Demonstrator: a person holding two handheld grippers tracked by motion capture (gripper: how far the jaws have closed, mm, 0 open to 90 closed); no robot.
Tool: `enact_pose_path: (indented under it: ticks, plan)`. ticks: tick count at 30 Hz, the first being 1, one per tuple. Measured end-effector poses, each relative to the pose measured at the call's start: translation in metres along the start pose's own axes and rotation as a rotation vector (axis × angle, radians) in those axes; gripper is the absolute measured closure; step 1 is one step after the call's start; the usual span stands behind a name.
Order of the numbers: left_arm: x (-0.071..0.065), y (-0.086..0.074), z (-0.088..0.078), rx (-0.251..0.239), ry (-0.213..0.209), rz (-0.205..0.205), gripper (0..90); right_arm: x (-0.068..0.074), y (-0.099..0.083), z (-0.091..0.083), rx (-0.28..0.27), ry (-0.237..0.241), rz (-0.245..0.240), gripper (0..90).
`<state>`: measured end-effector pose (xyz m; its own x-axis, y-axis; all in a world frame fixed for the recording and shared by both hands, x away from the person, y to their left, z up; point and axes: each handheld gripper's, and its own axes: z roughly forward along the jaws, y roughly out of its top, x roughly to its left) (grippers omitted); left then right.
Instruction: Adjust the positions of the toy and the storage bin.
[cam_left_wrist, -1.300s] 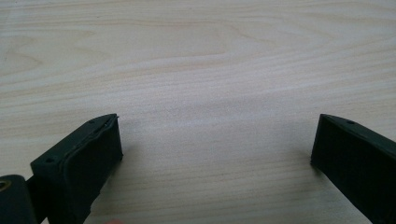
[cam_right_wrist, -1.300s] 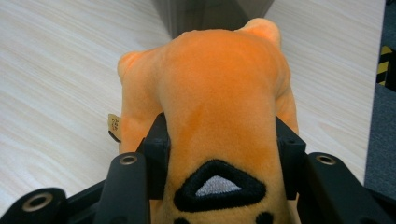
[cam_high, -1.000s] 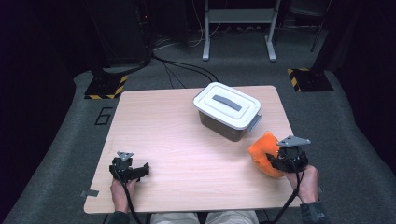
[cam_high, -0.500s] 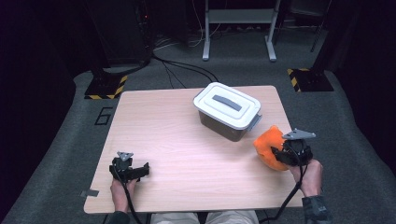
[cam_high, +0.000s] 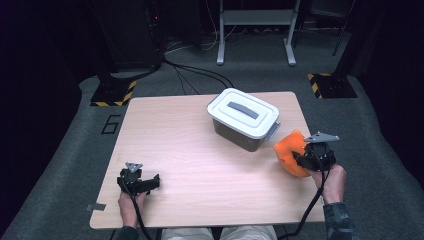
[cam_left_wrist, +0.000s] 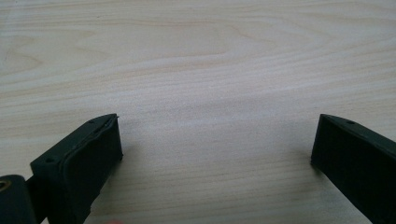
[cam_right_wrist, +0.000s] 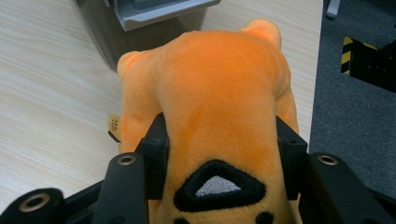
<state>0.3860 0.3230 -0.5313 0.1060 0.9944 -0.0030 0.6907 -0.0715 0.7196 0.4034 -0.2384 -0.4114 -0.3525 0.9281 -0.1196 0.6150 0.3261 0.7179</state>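
Right gripper (cam_high: 306, 159) carried orange plush (cam_high: 290, 150) rightward, past table (cam_high: 190, 150) edge | left gripper (cam_high: 150, 182) unmoved

A light wood-grain table (cam_high: 200, 150) fills the middle of the high view, standing on grey carpet. A lidded grey box (cam_high: 243, 118) sits on it right of centre, toward the far edge. At lower left the left gripper (cam_high: 138, 181) rests on the tabletop. An orange plush toy (cam_high: 290, 151) is at the right edge.
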Motion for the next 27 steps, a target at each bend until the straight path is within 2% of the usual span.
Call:
enact_pose_path:
  ticks: [12,27]
  plan:
    - [0.000,0.000,0.000,0.001,-0.001,-0.001,1.4,-0.008,0.007,0.011,0.007,-0.023,0.027,50.6]
    - [0.000,0.000,0.000,0.001,-0.001,-0.001,1.4,-0.020,0.010,0.036,0.040,-0.034,0.061,49.5]
